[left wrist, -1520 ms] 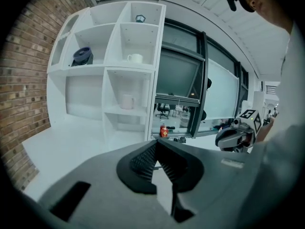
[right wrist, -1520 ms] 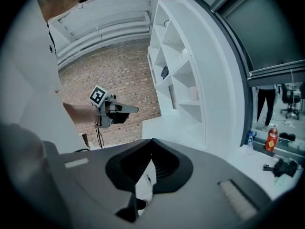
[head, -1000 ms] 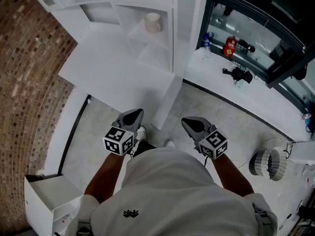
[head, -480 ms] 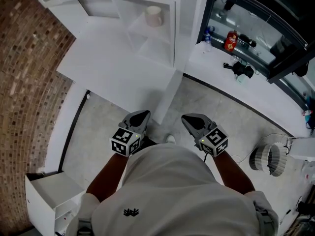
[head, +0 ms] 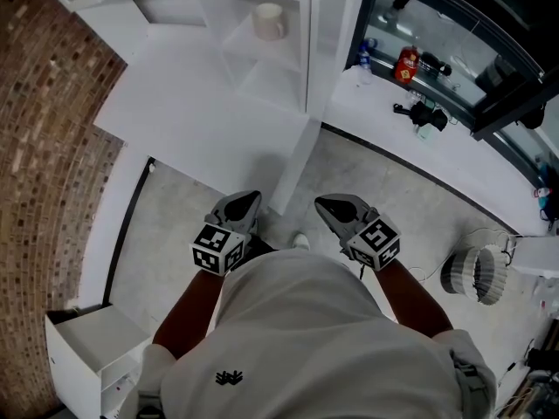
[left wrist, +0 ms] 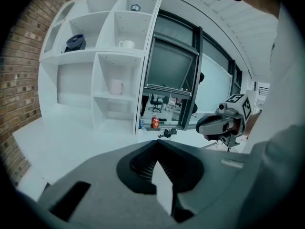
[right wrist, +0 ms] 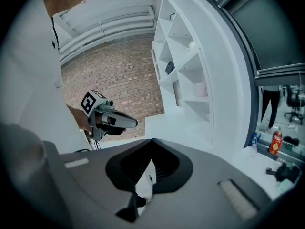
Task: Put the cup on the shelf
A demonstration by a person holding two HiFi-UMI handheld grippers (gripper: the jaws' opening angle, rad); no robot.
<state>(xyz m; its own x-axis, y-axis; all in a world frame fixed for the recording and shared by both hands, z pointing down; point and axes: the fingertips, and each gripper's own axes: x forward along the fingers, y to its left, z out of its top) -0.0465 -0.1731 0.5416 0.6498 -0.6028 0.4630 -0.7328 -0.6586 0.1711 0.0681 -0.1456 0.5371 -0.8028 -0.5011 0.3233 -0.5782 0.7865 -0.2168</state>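
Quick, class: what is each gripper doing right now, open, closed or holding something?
Left gripper: closed, holding nothing.
Right gripper: closed, holding nothing.

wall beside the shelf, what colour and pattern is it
Reddish-brown brick wall, small bricks in staggered rows with paler mortar lines. It shows best in the head view.

A white shelf unit (head: 288, 77) is fronted by a white desktop (head: 192, 112). A pale cup (head: 269, 21) is set upright in one middle compartment, and a white mug (left wrist: 126, 44) and a dark round object (left wrist: 75, 42) are kept in two compartments of the row above. A red container (head: 405, 65), a small bottle (head: 364, 58) and a black object (head: 421, 113) are laid on the white ledge (head: 437, 168) along the window. A white cabinet (head: 83, 343) and a ribbed, ring-shaped object (head: 472, 273) are set well apart on the grey floor (head: 175, 234).
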